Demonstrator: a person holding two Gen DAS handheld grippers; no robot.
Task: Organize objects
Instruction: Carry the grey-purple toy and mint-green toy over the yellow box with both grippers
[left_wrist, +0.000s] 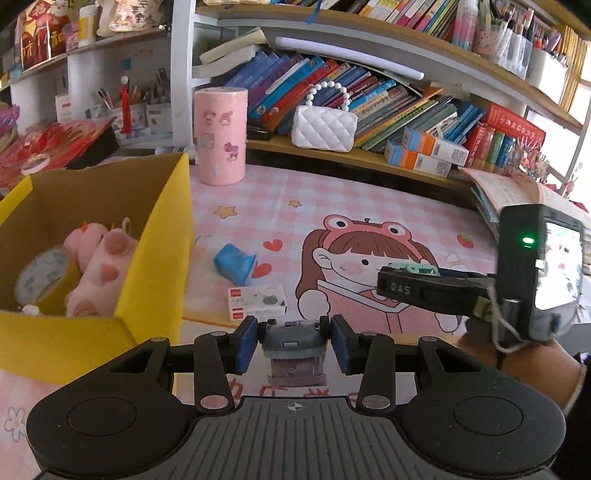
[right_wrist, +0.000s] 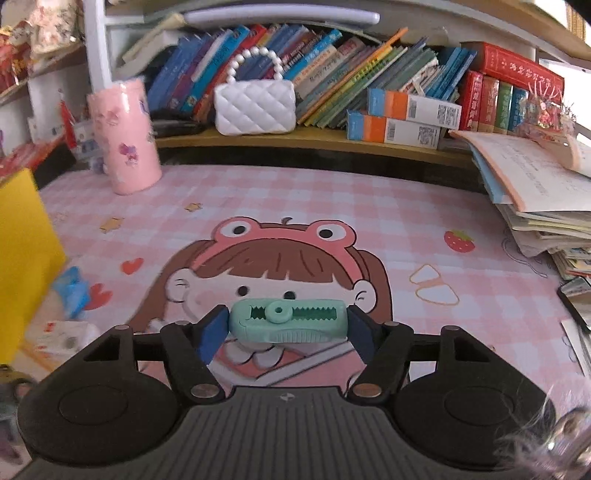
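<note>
The left gripper (left_wrist: 293, 341) is clamping a small grey toy car (left_wrist: 293, 338) between its blue pads (left_wrist: 246, 343), side to side, w/ the wheels poking out at the top corners. It's hanging above the pink mat (left_wrist: 258, 199), not touching it, just right of the yellow box (left_wrist: 155, 258), which sits at about 10 o'clock from the jaws. Judging by looks: hard plastic or metal body, light, stiff, prob. a bit slick on the flanks; wheels could roll if pads land on them, so the flat sides are the place to hold, as it's doing now.

The right gripper (right_wrist: 288, 323) is pinching a mint green clip-like gadget (right_wrist: 288, 321) end to end, pads pressing on both short ends; it's off the mat. Looks like rigid plastic w/ a toothed slot and a round knob on top, light, not fragile. A lengthwise hold is long for the jaws, so it may pivot; the ribbed lower edge would give better bite.

Box is already holding a pink plush (left_wrist: 99, 266) and a tape roll (left_wrist: 42, 275), both soft or light, so dropping the car on them shouldn't hurt anything. Still lying on the mat at 12 o'clock from the left jaws: a small white carton (left_wrist: 258, 301) and, beyond it, a blue crumpled pack (left_wrist: 234, 264). Carton is boxy and stiff, easy across its narrow sides; the pack looks squashy, needing a gentler squeeze.
</note>
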